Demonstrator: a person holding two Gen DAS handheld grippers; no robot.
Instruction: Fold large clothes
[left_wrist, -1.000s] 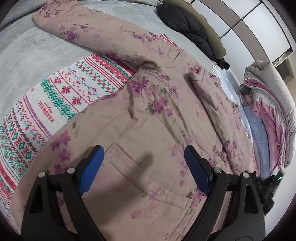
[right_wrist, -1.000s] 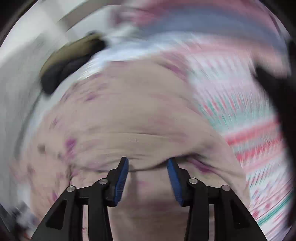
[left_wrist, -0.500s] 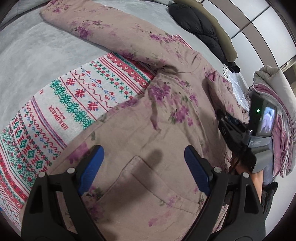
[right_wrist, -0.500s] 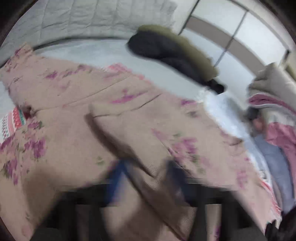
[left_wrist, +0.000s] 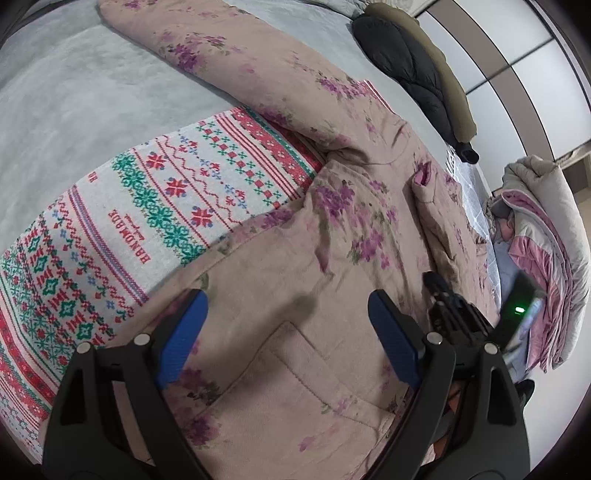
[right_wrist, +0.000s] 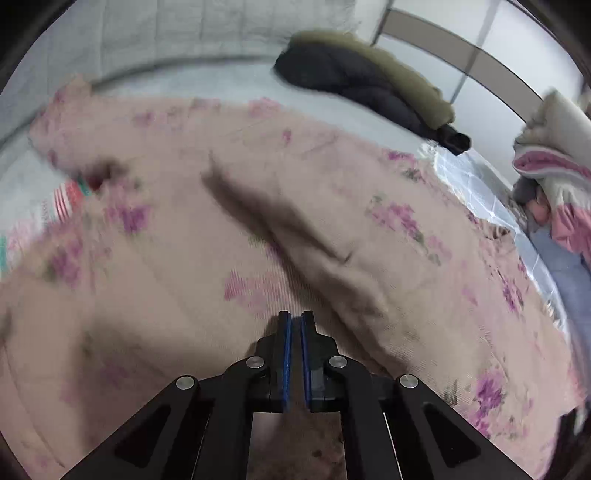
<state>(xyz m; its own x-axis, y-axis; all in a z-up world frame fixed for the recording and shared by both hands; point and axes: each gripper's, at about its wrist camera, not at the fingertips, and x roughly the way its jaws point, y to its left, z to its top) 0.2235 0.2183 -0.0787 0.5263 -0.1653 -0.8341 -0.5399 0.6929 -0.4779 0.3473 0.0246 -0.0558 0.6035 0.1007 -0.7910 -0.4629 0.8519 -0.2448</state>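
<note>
A: Where is the pink floral padded coat (left_wrist: 332, 236) lying?
B: Spread across the patterned knit blanket (left_wrist: 155, 206). The left gripper (left_wrist: 286, 325) is hovering wide apart; the right gripper (right_wrist: 294, 325) is pressing together, pinching nothing visible.

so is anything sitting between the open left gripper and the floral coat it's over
Nothing visible does. The left gripper hangs open directly above the pink floral coat, near its patch pocket, with only bare fabric between the jaws. The right gripper sits off to the side, beyond the right jaw.
</note>
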